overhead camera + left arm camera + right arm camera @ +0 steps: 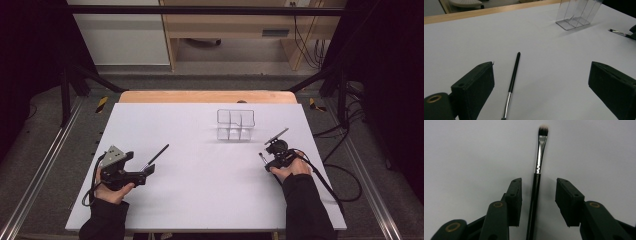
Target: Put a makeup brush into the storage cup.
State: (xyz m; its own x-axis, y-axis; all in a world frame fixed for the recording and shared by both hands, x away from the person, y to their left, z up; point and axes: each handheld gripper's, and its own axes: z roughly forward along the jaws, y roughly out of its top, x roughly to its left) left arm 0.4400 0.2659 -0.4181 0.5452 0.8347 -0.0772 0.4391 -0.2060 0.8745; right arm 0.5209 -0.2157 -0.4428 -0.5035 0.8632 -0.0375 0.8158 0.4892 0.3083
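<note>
A thin black make-up brush [513, 77] lies flat on the white table [474, 40], between the wide-apart jaws of my open left gripper [541, 72] and nearer its left jaw, touching neither. From above this brush [157, 155] slants up and to the right from the left gripper [148, 170]. A second brush [540, 155], silver ferrule and pale bristles pointing away, lies between the jaws of my open right gripper [538, 182], with a small gap on each side. Its tip [262, 155] pokes out to the left of the right gripper [268, 161].
A clear plastic organiser [235, 125] with several upright compartments stands empty at the back of the table, right of centre, also seen in the left gripper view [577, 15]. The table's wooden far edge [207, 96] lies behind it. Cables trail off the right side.
</note>
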